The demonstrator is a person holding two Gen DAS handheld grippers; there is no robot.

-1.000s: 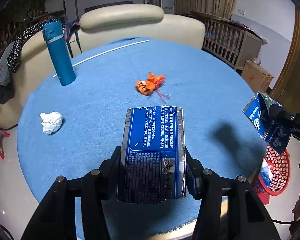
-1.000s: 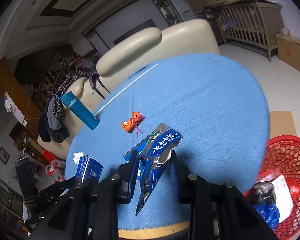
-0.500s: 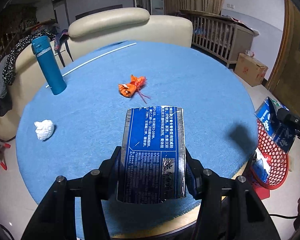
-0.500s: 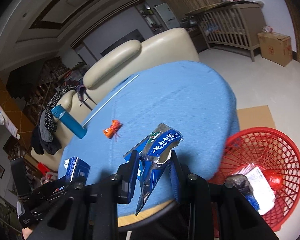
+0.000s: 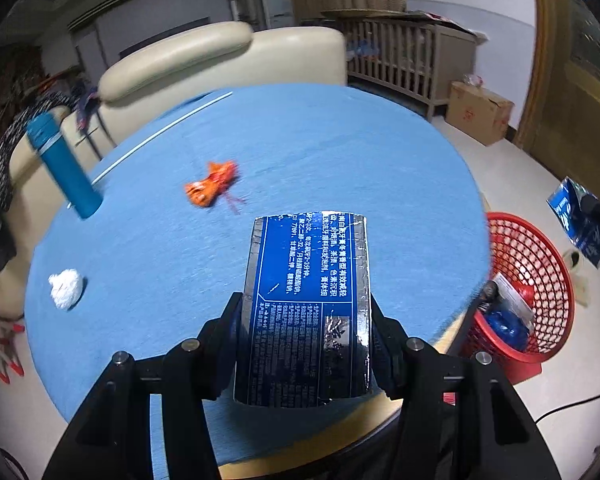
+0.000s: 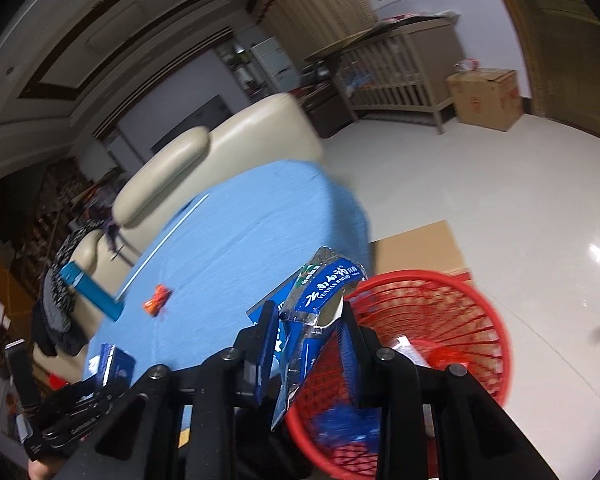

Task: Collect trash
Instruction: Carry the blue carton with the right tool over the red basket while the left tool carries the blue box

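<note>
Here, left gripper [image 5: 305,312] jaws tight on a Chinese-printed blue carton [image 5: 305,304], right gripper [image 6: 309,336] jaws on a "YUNNAN BAIYAO" wrapper [image 6: 319,300].

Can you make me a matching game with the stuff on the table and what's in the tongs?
Things:
1. blue box
2. orange wrapper
3. white paper ball
4. torn blue packet

Places:
A. lying loose mid-table
B. pinched in the right tongs, over the red basket
C. near the table's left edge
D. pinched in the left tongs

Pairs: 1-D, 2-A, 3-C, 4-B
</note>
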